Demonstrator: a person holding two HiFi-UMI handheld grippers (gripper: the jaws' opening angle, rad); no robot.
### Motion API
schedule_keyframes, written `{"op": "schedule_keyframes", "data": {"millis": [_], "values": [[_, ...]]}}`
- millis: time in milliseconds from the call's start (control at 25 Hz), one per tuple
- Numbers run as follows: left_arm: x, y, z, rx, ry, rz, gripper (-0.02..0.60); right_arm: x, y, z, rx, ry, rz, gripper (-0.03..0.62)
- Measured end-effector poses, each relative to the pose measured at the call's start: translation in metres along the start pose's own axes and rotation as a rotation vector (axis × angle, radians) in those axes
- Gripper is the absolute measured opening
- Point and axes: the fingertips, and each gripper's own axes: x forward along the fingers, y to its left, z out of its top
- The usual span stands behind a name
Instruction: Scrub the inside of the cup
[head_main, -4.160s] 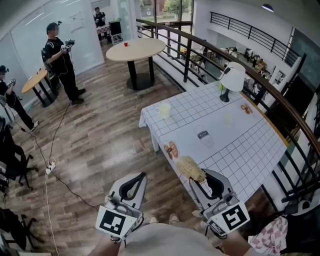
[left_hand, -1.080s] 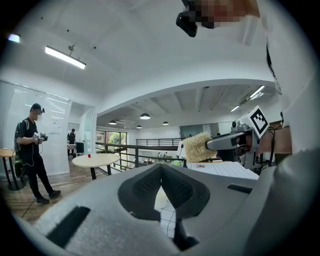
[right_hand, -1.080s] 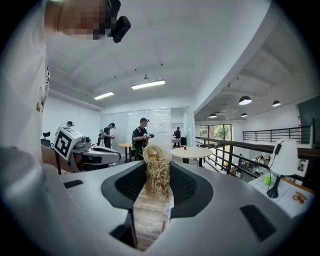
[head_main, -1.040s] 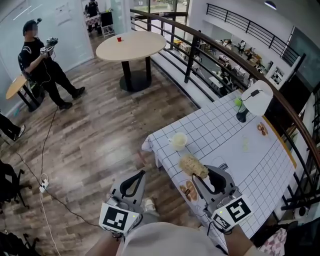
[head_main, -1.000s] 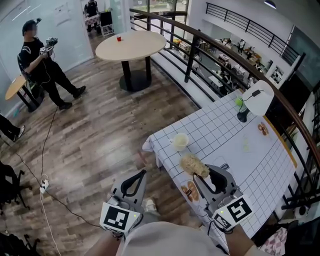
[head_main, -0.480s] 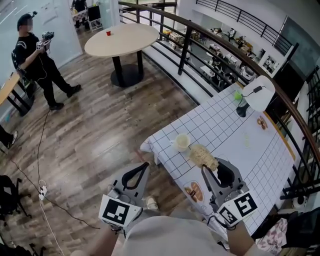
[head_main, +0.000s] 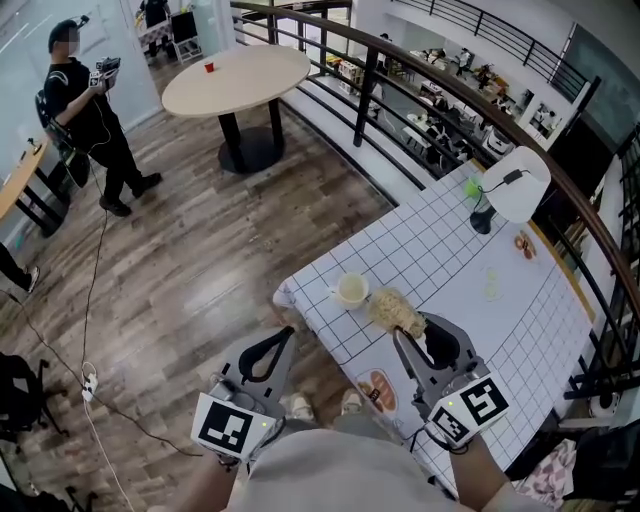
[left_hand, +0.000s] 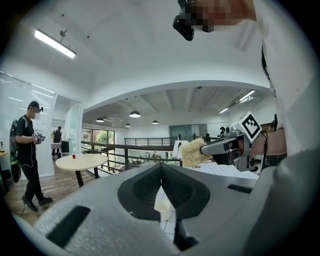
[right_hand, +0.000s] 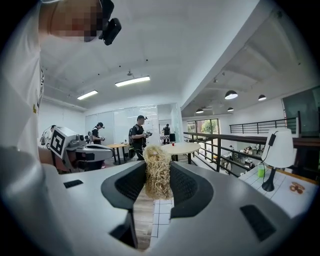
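Note:
A pale cup (head_main: 351, 291) stands upright near the corner of the table with the white checked cloth (head_main: 470, 300). My right gripper (head_main: 407, 326) is shut on a straw-coloured fibre scrubber (head_main: 394, 311), which hangs just right of the cup and above the cloth. In the right gripper view the scrubber (right_hand: 157, 172) is pinched between the two pads. My left gripper (head_main: 284, 336) is shut and empty, over the wooden floor left of the table corner. In the left gripper view the cup (left_hand: 162, 210) shows below the shut jaws, with the scrubber (left_hand: 192, 152) to the upper right.
A white lamp (head_main: 515, 185) and a green cup (head_main: 474, 190) stand at the table's far side by the black railing (head_main: 400, 75). A pastry-like item (head_main: 378, 392) lies near the table's front edge. A round table (head_main: 235, 78) and a person (head_main: 90, 110) are across the floor.
The right gripper with the scrubber has come forward, closer to the cup. The left gripper has stayed shut and kept its place beside the table corner.

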Motion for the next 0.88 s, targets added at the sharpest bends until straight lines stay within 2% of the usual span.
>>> {"op": "schedule_keyframes", "data": {"millis": [120,240,480,640,800,880], "values": [[0.009,0.009,0.001,0.007,0.006,0.008,0.014,0.007,-0.004,-0.006,0.045,0.007,0.021,0.140],[0.014,0.011,0.001,0.009,0.009,-0.014,0.014,0.010,-0.006,-0.011,0.062,0.019,0.026,0.140],[0.030,0.021,-0.009,0.019,0.028,-0.032,0.014,0.024,-0.019,-0.017,0.044,0.045,0.019,0.140],[0.038,0.027,-0.019,0.028,0.068,-0.098,0.015,0.034,-0.022,-0.015,0.019,0.059,0.003,0.140],[0.062,0.033,-0.028,0.070,0.070,-0.133,0.017,0.053,-0.039,-0.023,-0.021,0.092,0.004,0.140],[0.078,0.033,-0.036,0.078,0.075,-0.160,0.058,0.062,-0.048,-0.031,-0.030,0.124,0.009,0.140]]}}
